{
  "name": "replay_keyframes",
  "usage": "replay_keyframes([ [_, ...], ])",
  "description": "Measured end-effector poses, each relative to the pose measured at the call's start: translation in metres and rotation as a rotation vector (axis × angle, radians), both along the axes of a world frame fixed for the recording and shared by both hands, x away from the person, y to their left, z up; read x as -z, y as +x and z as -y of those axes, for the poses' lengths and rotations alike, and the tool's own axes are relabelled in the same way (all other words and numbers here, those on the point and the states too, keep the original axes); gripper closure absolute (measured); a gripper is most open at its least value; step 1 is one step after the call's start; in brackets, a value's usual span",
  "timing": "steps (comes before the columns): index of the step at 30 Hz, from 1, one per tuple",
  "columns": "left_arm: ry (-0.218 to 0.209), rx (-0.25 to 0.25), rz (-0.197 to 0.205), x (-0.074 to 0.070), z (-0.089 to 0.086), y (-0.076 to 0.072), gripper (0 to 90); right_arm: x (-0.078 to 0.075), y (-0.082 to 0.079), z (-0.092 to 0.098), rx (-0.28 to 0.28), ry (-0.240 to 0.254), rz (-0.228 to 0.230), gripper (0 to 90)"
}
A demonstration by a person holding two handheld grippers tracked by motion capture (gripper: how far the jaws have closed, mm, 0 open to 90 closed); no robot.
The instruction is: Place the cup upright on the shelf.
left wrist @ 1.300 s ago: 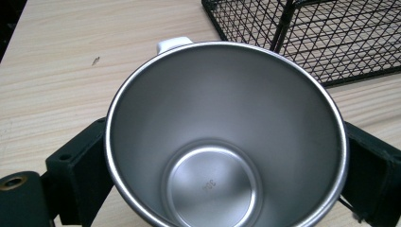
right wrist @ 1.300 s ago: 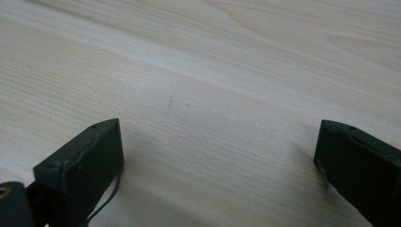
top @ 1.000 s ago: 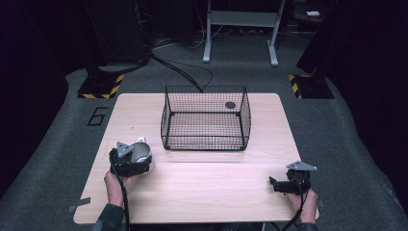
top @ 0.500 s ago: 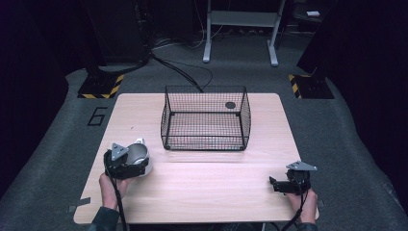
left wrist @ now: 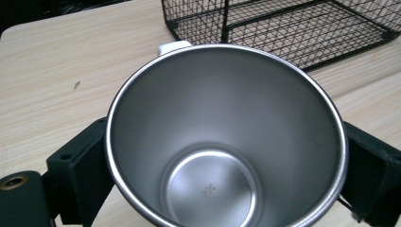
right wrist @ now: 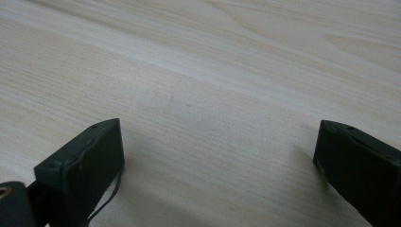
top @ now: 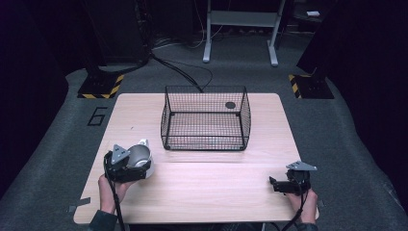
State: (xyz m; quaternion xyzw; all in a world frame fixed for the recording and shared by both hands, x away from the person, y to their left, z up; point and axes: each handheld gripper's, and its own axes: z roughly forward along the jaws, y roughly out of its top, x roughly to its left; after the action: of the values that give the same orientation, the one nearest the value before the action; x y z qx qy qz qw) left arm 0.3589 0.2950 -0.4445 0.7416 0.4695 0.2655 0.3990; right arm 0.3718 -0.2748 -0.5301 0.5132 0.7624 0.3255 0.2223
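From the high view we see the left gripper [top: 137, 166] at the near left of the table [top: 211, 187], its jaws clamped on a steel mug [top: 139, 156]. Over the last second it has drawn the mug a little nearer and leftward, away from the wire basket [top: 206, 118], so we judge the mug is lifted or sliding clear rather than heading in yet. The right gripper [top: 275, 184] rests near the right front edge, unmoved. The basket sits at the far middle, open on top, with bare wood on all sides and a wide clear stretch between the two hands.

In the left gripper view the steel mug [left wrist: 227, 137] sits between the two black jaws, which press its sides; its white handle [left wrist: 172, 47] points toward the wire basket [left wrist: 283, 28], just beyond. The mug is empty.

In the right gripper view the jaws stand wide apart over bare table [right wrist: 213, 85], holding nothing.
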Motion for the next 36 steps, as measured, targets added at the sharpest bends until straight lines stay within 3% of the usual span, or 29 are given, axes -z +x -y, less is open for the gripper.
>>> replay_keyframes([
  [5, -0.036, 0.042, -0.009, -0.005, 0.003, -0.003, 7.1, 0.000, 0.000, 0.000, 0.000, 0.000, 0.001, 2.1],
  [9, -0.014, 0.055, 0.005, -0.009, 0.009, -0.004, 7.1, 0.000, 0.000, 0.000, 0.000, 0.000, 0.000, 2.1],
  [36, 0.031, 0.175, 0.020, -0.022, 0.039, 0.000, 7.0, 0.000, 0.001, 0.000, -0.007, 0.000, 0.000, 2.2],
])
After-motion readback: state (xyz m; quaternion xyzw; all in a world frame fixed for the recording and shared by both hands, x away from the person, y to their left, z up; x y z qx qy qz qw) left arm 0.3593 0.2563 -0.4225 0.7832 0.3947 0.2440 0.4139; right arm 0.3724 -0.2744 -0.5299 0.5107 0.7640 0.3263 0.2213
